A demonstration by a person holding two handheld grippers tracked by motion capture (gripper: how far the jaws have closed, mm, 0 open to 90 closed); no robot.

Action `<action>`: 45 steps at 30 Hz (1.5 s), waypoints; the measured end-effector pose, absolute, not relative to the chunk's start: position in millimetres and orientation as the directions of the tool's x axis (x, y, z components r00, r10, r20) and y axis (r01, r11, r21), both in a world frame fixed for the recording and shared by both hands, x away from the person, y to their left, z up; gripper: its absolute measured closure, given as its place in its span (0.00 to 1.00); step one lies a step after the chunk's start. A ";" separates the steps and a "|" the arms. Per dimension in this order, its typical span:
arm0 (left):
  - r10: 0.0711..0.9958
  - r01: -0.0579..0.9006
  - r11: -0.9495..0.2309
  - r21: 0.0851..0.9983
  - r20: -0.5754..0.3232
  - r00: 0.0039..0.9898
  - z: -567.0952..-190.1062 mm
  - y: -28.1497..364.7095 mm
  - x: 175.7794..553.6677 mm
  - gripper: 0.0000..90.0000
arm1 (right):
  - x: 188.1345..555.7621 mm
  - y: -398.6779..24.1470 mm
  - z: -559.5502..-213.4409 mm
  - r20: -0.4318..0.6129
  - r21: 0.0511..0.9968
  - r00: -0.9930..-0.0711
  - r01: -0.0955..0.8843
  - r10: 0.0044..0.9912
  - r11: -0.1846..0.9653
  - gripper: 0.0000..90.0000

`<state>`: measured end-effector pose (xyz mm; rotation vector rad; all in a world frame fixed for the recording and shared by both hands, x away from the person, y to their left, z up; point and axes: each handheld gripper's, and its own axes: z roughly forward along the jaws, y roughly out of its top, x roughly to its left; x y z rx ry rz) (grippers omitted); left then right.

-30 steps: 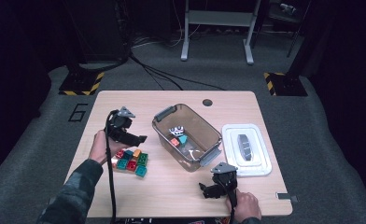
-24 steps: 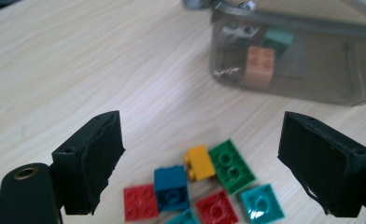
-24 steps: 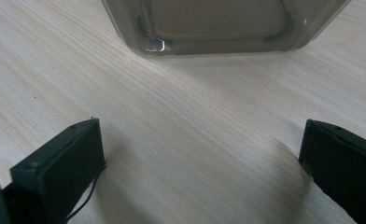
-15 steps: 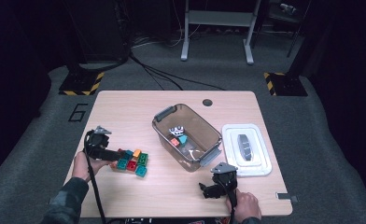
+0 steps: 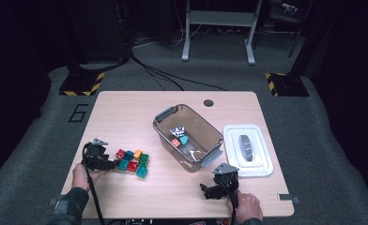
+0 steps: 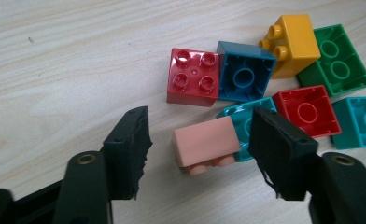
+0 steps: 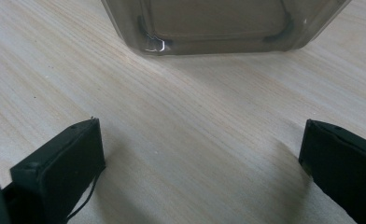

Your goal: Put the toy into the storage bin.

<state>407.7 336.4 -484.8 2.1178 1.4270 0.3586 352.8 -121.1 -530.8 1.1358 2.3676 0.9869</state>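
Left gripper view has the left gripper (image 6: 197, 149) down low over the table (image 6: 55, 56), jaws just been closing in around a pink brick (image 6: 204, 145) that lies tipped on its side, studs facing the camera. Still a visible gap on the left pad side, and the right pad looks just off it too, so not clamped. Bare wood to the left, but the right is crowded: a teal brick (image 6: 246, 122) touches the pink one, with a red brick (image 6: 193, 77), dark blue brick (image 6: 242, 72), yellow brick (image 6: 291, 43) and green brick (image 6: 337, 63) packed beyond. In the high view the pile sits near the table's left near edge. Right gripper (image 7: 202, 158) rests with jaws wide apart on bare wood, clear bin (image 7: 218, 25) just beyond.
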 end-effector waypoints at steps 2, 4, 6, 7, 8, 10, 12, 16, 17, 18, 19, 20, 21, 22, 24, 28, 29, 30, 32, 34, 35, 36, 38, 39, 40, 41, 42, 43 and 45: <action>0.916 0.770 -0.263 0.581 -0.101 0.389 -486.1 338.0 408.3 0.50 | 352.7 -121.1 -530.8 -0.001 0.711 -0.626 0.548 0.780 0.441 0.00; 0.921 0.774 -0.259 0.578 -0.095 0.379 -486.5 340.8 409.3 0.56 | 352.9 -121.2 -530.8 -0.005 0.711 -0.625 0.547 0.781 0.442 0.00; 0.923 0.774 -0.247 0.583 -0.103 0.372 -488.2 342.7 410.4 0.60 | 352.9 -121.2 -530.8 -0.004 0.711 -0.625 0.547 0.780 0.442 0.00; 0.921 0.782 -0.261 0.566 -0.097 0.378 -487.1 344.2 410.6 0.62 | 352.8 -121.1 -530.8 -0.001 0.711 -0.626 0.548 0.780 0.441 0.00; 0.921 0.781 -0.255 0.570 -0.102 0.375 -487.9 344.5 410.8 0.64 | 352.8 -121.1 -530.8 -0.001 0.711 -0.626 0.548 0.780 0.441 0.00; 0.923 0.779 -0.264 0.568 -0.087 0.376 -487.3 344.3 411.2 0.64 | 352.8 -121.1 -530.8 -0.001 0.711 -0.626 0.548 0.780 0.441 0.00; 0.922 0.777 -0.270 0.569 -0.080 0.379 -487.3 343.8 411.7 0.65 | 352.8 -121.1 -530.8 -0.001 0.711 -0.626 0.548 0.780 0.441 0.00; 0.923 0.774 -0.281 0.567 -0.060 0.380 -486.4 343.2 412.2 0.65 | 352.9 -121.2 -530.8 -0.005 0.711 -0.625 0.547 0.781 0.442 0.00; 0.920 0.772 -0.286 0.568 -0.062 0.387 -485.7 343.9 412.6 0.65 | 352.8 -121.1 -530.8 -0.001 0.711 -0.626 0.548 0.780 0.441 0.00; 0.921 0.771 -0.284 0.571 -0.062 0.385 -484.8 344.0 412.5 0.65 | 352.9 -121.2 -530.8 -0.004 0.711 -0.625 0.547 0.780 0.442 0.00; 0.921 0.769 -0.284 0.572 -0.059 0.385 -483.6 344.2 412.6 0.65 | 352.8 -121.1 -530.8 -0.001 0.711 -0.626 0.548 0.780 0.441 0.00; 0.921 0.766 -0.281 0.578 -0.063 0.385 -482.3 344.3 412.7 0.66 | 352.8 -121.1 -530.8 -0.001 0.711 -0.626 0.548 0.780 0.441 0.00; 0.919 0.765 -0.284 0.578 -0.063 0.389 -480.0 344.7 412.9 0.66 | 352.8 -121.1 -530.8 -0.001 0.711 -0.626 0.548 0.780 0.441 0.00; 0.918 0.761 -0.288 0.581 -0.060 0.393 -477.5 344.8 413.2 0.66 | 352.8 -121.1 -530.8 -0.001 0.711 -0.626 0.548 0.780 0.441 0.00; 0.918 0.754 -0.283 0.592 -0.059 0.391 -472.5 344.2 413.7 0.66 | 352.9 -121.2 -530.8 -0.004 0.710 -0.625 0.547 0.780 0.442 0.00; 0.914 0.742 -0.289 0.604 -0.057 0.402 -462.6 343.3 415.9 0.66 | 352.9 -121.3 -530.8 -0.003 0.711 -0.628 0.546 0.779 0.443 0.00; 0.913 0.740 -0.290 0.607 -0.055 0.403 -460.4 342.8 416.6 0.66 | 353.0 -121.3 -530.9 -0.007 0.711 -0.626 0.545 0.780 0.444 0.00; 0.914 0.738 -0.293 0.609 -0.049 0.403 -457.9 342.4 417.0 0.66 | 352.9 -121.3 -530.8 -0.003 0.711 -0.628 0.546 0.778 0.443 0.00; 0.913 0.736 -0.291 0.611 -0.051 0.404 -453.9 341.8 418.6 0.66 | 352.9 -121.3 -530.8 -0.003 0.711 -0.628 0.546 0.779 0.443 0.00; 0.913 0.731 -0.288 0.619 -0.052 0.404 -448.9 341.0 420.4 0.66 | 352.9 -121.2 -530.8 -0.003 0.711 -0.627 0.546 0.779 0.443 0.00; 0.915 0.726 -0.285 0.626 -0.048 0.400 -446.5 340.3 420.9 0.66 | 352.8 -121.2 -530.8 -0.003 0.711 -0.627 0.546 0.779 0.443 0.00; 0.913 0.723 -0.288 0.628 -0.046 0.404 -444.0 340.0 421.7 0.66 | 352.8 -121.1 -530.8 -0.001 0.711 -0.626 0.548 0.780 0.441 0.00; 0.913 0.717 -0.290 0.634 -0.042 0.407 -439.4 338.9 423.1 0.66 | 352.8 -121.1 -530.7 -0.001 0.710 -0.626 0.548 0.780 0.441 0.00; 0.912 0.714 -0.292 0.636 -0.040 0.408 -436.5 338.2 423.9 0.66 | 352.8 -121.1 -530.7 -0.001 0.711 -0.626 0.548 0.780 0.441 0.00; 0.910 0.711 -0.294 0.638 -0.039 0.412 -433.2 337.8 424.8 0.66 | 352.8 -121.1 -530.8 -0.002 0.711 -0.625 0.548 0.780 0.441 0.00; 0.908 0.708 -0.301 0.639 -0.036 0.418 -430.1 337.3 425.7 0.66 | 352.8 -121.1 -530.7 -0.001 0.711 -0.626 0.548 0.780 0.441 0.00; 0.908 0.706 -0.300 0.641 -0.034 0.417 -427.1 336.5 426.7 0.66 | 352.9 -121.2 -530.8 -0.004 0.711 -0.625 0.547 0.780 0.442 0.00; 0.908 0.703 -0.300 0.645 -0.032 0.418 -424.3 335.8 427.7 0.66 | 352.8 -121.1 -530.7 -0.001 0.711 -0.626 0.548 0.780 0.441 0.00; 0.905 0.699 -0.307 0.647 -0.029 0.424 -417.9 334.4 430.0 0.66 | 352.8 -121.1 -530.8 -0.001 0.711 -0.626 0.548 0.780 0.441 0.00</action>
